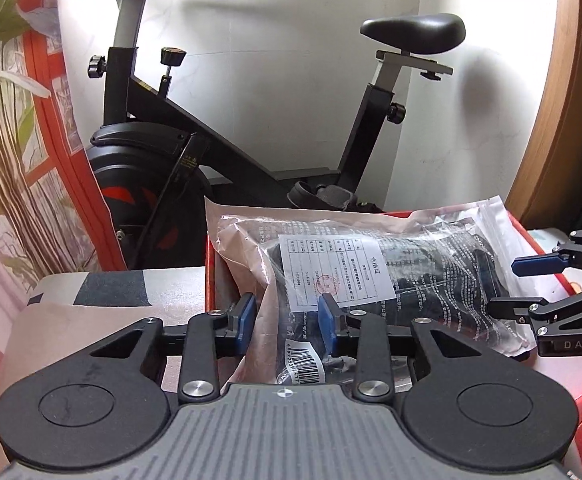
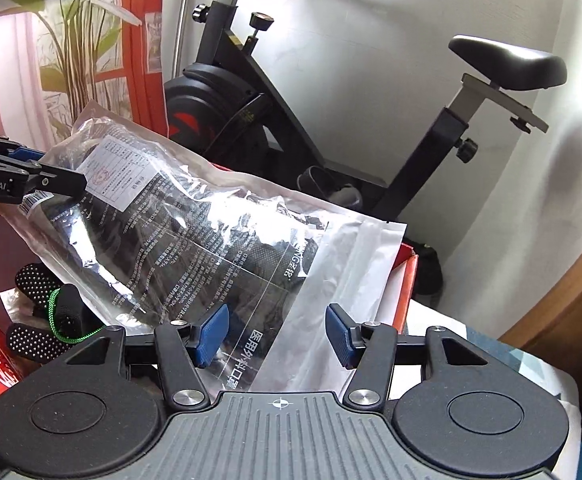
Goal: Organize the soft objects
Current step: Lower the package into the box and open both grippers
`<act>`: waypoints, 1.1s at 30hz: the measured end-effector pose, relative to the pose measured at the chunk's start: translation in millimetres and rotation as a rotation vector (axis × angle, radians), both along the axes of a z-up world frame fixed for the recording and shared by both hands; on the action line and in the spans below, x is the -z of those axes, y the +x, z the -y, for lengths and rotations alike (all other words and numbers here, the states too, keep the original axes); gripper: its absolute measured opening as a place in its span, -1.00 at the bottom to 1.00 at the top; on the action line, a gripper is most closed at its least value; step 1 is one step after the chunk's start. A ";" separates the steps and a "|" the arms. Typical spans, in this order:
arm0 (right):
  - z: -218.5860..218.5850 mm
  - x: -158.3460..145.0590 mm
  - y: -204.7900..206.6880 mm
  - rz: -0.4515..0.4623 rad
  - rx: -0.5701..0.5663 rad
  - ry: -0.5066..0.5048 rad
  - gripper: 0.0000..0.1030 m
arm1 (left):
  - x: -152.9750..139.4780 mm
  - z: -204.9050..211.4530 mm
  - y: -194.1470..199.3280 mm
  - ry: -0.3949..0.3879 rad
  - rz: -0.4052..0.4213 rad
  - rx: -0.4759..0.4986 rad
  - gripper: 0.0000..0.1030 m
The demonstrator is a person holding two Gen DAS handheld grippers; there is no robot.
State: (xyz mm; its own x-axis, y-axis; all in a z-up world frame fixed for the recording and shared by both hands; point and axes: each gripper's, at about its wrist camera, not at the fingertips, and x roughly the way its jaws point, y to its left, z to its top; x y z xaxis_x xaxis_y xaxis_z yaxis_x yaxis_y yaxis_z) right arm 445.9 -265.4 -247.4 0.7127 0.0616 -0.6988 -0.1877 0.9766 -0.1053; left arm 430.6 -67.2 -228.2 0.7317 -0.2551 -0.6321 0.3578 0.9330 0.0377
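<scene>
A clear plastic bag holding a dark folded garment with a white label (image 1: pixel 371 276) lies across the open red box (image 1: pixel 211 276). My left gripper (image 1: pixel 287 320) is open, its blue pads either side of the bag's near end with the barcode. My right gripper (image 2: pixel 275 334) is open around the bag's clear sealed edge (image 2: pixel 219 240). The right gripper also shows at the right of the left wrist view (image 1: pixel 519 284). The left gripper shows at the left of the right wrist view (image 2: pixel 51 172), at the bag's label end. Black dotted gloves (image 2: pixel 39 312) lie in the box under the bag.
A black exercise bike (image 1: pixel 219 132) stands just behind the box against a white wall. A plant (image 2: pixel 75 40) and red-framed window are at the left. A wooden door frame (image 1: pixel 563 120) is at the right. The box sits on a patterned cloth (image 1: pixel 103 292).
</scene>
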 end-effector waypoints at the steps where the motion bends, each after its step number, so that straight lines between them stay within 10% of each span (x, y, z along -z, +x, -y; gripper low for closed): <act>1: -1.8 1.6 0.4 -0.010 0.002 0.001 -0.02 | 1.4 0.7 0.4 0.009 -0.006 0.003 -0.30; 15: 2.6 -4.8 -15.4 -0.069 0.079 0.122 0.22 | -9.5 -6.2 -26.4 -0.011 -0.028 0.028 0.17; 24: -7.3 -35.1 -59.0 -0.015 0.132 0.226 0.99 | -38.6 -19.2 -68.3 -0.055 0.012 0.030 0.89; 33: -21.2 -66.5 -117.7 0.078 0.134 0.295 0.99 | -59.8 -41.4 -116.8 -0.114 0.054 -0.018 1.00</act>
